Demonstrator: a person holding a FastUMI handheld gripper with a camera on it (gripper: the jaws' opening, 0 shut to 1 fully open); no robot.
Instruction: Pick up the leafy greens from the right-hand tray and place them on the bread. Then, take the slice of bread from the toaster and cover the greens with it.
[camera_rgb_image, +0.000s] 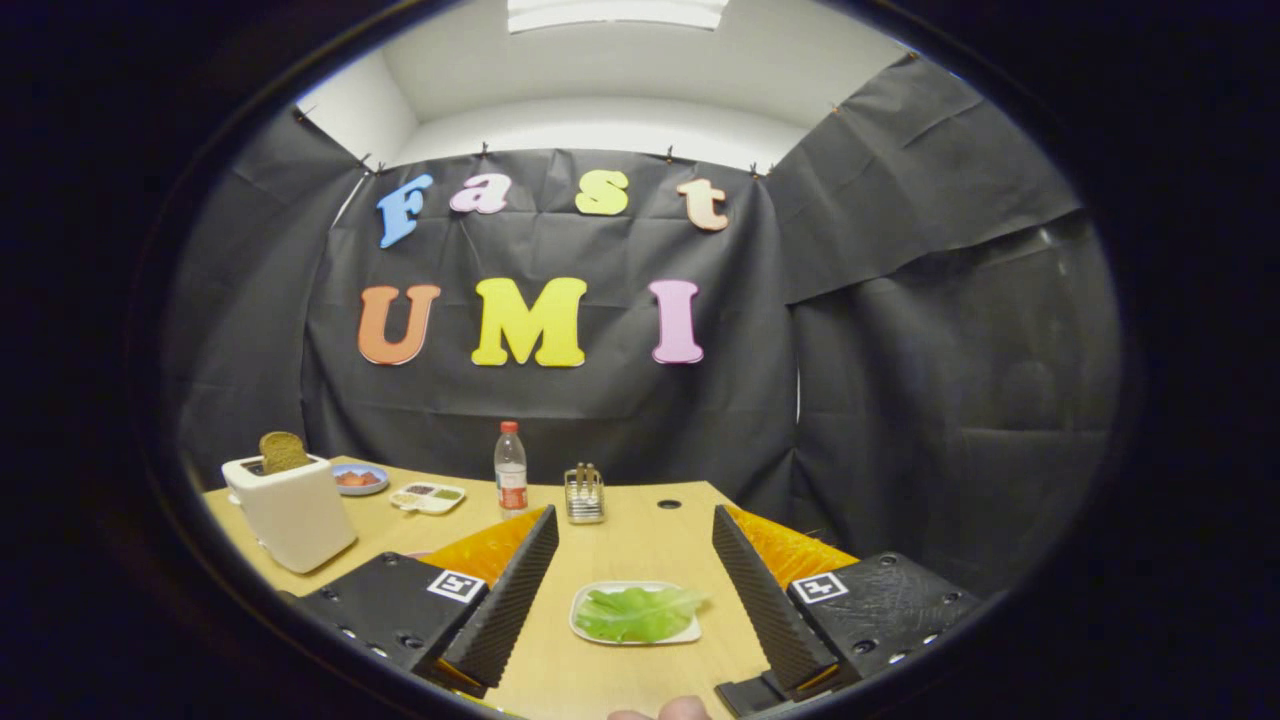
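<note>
Tool (634, 560) released, fingers spread wide above the tabletop (640, 520), gripping nothing. Leafy greens (637, 613) lying on a white tray (690, 634) between the fingers, untouched. Toaster (292, 512) standing well off to the left beyond the left finger, with a slice of bread (283, 451) upright in its slot. Farther back on the tabletop: small blue plate (360, 479), divided dish (428, 497), bottle (510, 468) and small metal rack (584, 494). Fingertip (672, 710) of a person visible just behind the tool.

Claw-mounted fisheye, above table (640, 535), facing booth's back wall.
</note>
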